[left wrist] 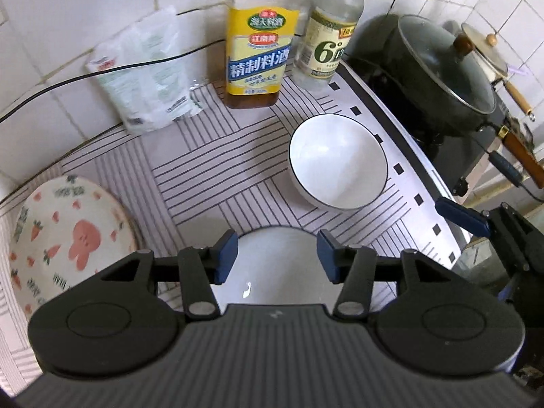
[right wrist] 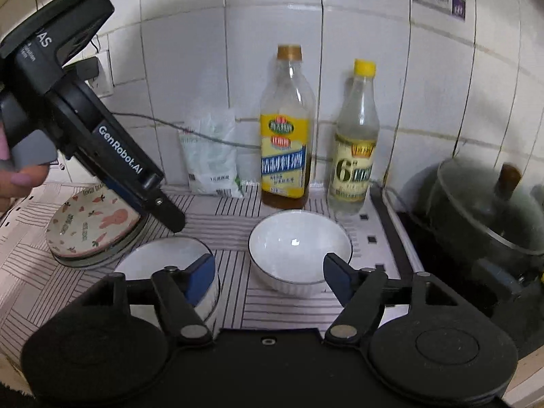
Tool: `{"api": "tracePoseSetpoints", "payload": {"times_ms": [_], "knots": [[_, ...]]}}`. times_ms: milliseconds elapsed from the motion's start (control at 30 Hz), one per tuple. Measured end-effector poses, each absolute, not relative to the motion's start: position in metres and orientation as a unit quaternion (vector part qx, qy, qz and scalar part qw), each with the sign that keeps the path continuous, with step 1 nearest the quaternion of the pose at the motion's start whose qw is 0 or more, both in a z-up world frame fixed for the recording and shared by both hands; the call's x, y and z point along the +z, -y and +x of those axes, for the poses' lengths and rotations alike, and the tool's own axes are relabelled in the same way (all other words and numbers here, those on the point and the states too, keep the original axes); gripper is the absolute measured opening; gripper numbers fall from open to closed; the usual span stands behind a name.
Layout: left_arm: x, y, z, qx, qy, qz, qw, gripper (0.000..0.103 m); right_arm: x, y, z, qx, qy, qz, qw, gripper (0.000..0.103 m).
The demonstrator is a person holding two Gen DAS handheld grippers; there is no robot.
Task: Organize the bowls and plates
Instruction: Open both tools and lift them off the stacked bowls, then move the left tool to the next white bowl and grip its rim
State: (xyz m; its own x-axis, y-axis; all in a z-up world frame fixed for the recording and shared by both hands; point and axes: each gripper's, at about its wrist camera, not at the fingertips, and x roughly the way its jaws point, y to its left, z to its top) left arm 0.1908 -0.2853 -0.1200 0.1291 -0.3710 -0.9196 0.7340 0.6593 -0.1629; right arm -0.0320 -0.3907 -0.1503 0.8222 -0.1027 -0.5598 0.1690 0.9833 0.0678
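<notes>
My left gripper (left wrist: 277, 253) stands open and points down over a plain white bowl (left wrist: 277, 272), which lies below the gap without touching either pad. In the right wrist view that bowl (right wrist: 163, 261) sits under the left gripper's tip (right wrist: 173, 221). A second white bowl with a dark rim (left wrist: 336, 159) stands upright further back on the striped mat. My right gripper (right wrist: 270, 272) is open too, with this bowl (right wrist: 299, 248) just beyond its fingertips and nothing gripped. A rabbit-and-carrot patterned plate (left wrist: 68, 238) rests at the left, stacked on another dish (right wrist: 95, 221).
Against the tiled wall stand a yellow-labelled cooking wine bottle (left wrist: 256, 51), a clear vinegar bottle (left wrist: 326, 40) and a white bag (left wrist: 146, 71), with a black cable behind. A dark pot with a glass lid (right wrist: 482, 210) sits on the stove at the right. A person's hand (right wrist: 17, 180) holds the left gripper.
</notes>
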Motion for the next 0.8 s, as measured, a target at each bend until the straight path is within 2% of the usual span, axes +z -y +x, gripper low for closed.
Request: {"api": "tracePoseSetpoints", "payload": {"times_ms": [33,100,400,633,733,800], "knots": [[-0.122,0.290,0.192,-0.381,-0.538,0.166,0.734,0.050,-0.154,0.393,-0.029,-0.073,-0.295,0.058,0.951,0.078],[-0.130,0.297,0.197,-0.386,-0.529,0.163,0.738,0.051,-0.164,0.399,-0.021,-0.081,-0.306,0.060,0.947,0.091],[-0.168,0.328,0.223,-0.388,-0.529,0.131,0.743,0.052,-0.217,0.416,0.012,-0.103,-0.338,0.056,0.934,0.092],[-0.187,0.361,0.229,-0.398,-0.529,0.149,0.735,0.052,-0.246,0.415,0.031,-0.126,-0.332,0.060,0.933,0.091],[-0.201,0.372,0.232,-0.399,-0.542,0.155,0.723,0.049,-0.252,0.425,0.035,-0.112,-0.322,0.092,0.936,0.091],[-0.208,0.380,0.232,-0.405,-0.545,0.163,0.715,0.043,-0.255,0.427,0.038,-0.103,-0.320,0.089,0.938,0.091]]}}
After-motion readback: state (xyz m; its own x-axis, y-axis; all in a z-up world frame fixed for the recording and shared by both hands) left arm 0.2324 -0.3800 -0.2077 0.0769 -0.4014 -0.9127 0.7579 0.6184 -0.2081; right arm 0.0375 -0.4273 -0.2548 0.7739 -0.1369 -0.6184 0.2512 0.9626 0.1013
